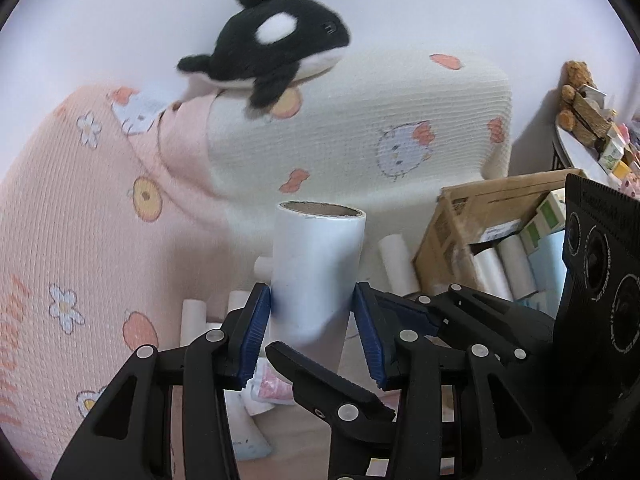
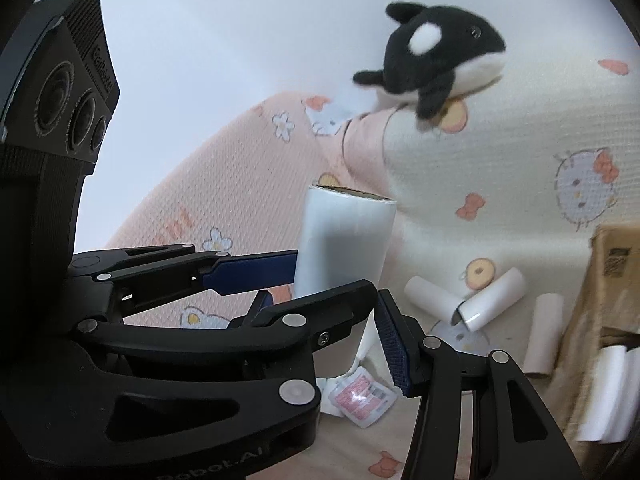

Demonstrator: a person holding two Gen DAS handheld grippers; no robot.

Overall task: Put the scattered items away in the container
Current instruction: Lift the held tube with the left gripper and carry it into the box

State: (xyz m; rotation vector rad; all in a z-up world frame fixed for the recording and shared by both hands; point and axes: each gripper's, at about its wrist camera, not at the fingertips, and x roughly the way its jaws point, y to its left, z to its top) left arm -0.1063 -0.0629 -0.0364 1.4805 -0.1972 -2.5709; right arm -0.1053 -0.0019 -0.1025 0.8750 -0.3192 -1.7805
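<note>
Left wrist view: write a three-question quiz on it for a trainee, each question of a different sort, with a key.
1. True or false: the orca plush lies inside the cardboard box.
2. Multiple choice: what stands between the blue pads of the left gripper? A) a white roll with a cardboard core B) a teddy bear C) a pink sachet
3. Fill in: in this view the cardboard box lies to the ____ of the held roll.

Key: 1 false, the plush sits on top of the patterned cushions; 2 A; 3 right.
</note>
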